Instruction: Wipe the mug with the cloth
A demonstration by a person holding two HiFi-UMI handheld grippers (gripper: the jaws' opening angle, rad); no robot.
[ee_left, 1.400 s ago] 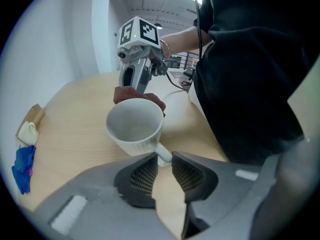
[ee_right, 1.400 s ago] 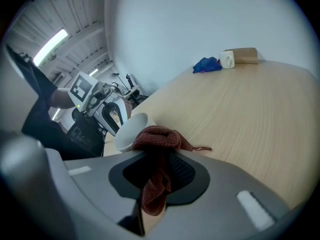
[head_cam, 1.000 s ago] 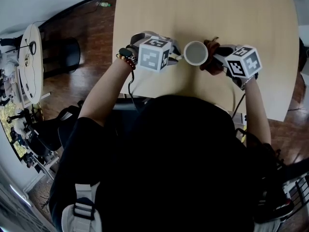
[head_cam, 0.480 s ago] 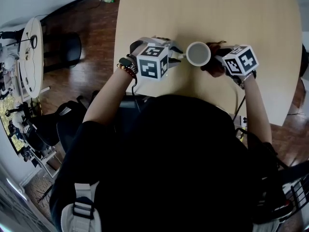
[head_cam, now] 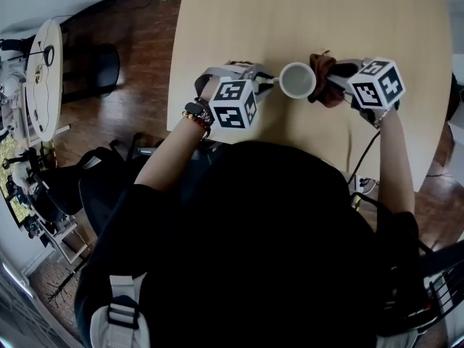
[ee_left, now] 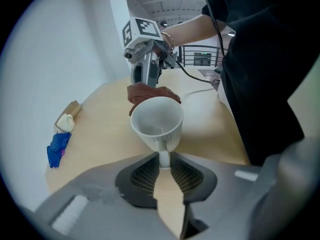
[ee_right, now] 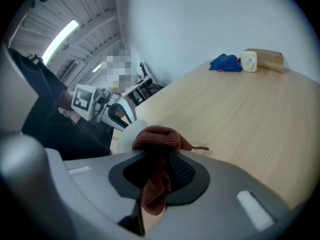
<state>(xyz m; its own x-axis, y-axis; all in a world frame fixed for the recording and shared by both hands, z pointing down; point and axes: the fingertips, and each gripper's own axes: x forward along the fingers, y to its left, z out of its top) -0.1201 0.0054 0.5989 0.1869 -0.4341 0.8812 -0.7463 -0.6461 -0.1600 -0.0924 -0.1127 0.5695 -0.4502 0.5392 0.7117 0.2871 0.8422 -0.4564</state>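
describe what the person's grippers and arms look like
The left gripper and right gripper have grey bodies with black ribbed pads in the jaws. Each carries a white cube printed with black square markers. A black cable trails from the right one. The person wears a black short-sleeved top and beaded bracelets on the left wrist.

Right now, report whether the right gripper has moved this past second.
Yes. Against the mug in the head view, the right gripper, shut on the cloth, has shifted toward the far side of the table and slightly rightward.
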